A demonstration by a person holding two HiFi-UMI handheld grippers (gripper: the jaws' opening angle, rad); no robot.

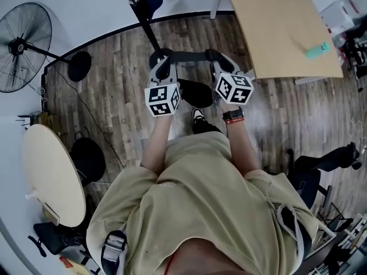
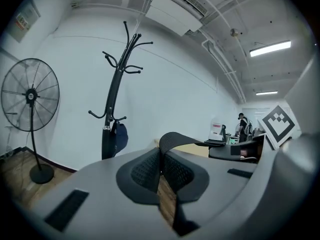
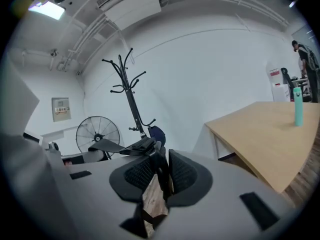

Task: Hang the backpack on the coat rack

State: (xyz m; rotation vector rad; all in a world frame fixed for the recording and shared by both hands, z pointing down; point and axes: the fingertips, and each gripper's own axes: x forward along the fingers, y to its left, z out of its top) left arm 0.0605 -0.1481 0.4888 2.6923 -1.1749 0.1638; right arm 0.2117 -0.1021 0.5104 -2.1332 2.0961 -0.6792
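Black webbing is all that carries the load: the strap [image 1: 189, 55] runs taut between the two tools, and the backpack [image 1: 194, 93] hangs from it in the air above the wooden floor [image 1: 114, 79], just in front of the person. The left hand-held gripper [image 2: 161, 170] has its jaws pressed together on one end of that strap, and the right hand-held gripper [image 3: 161, 176] is clamped the same way on the other end.

The coat rack [image 2: 116, 91] stands ahead by the wall, well apart from the bag, with a pedestal fan [image 2: 30, 96] beside it.

The likeliest trouble is slippage. Each grip is a narrow pinch on smooth webbing, so a jerk during the lift could pull it free and drop the bag. The upper hooks sit high and curl upward; if the strap sags or the two tools close in, the loop may miss or catch only a tip. A dark blue item [image 2: 119, 138] already fills a low hook. The rack is slender, so a sideways knock from the bag would probably rock it.
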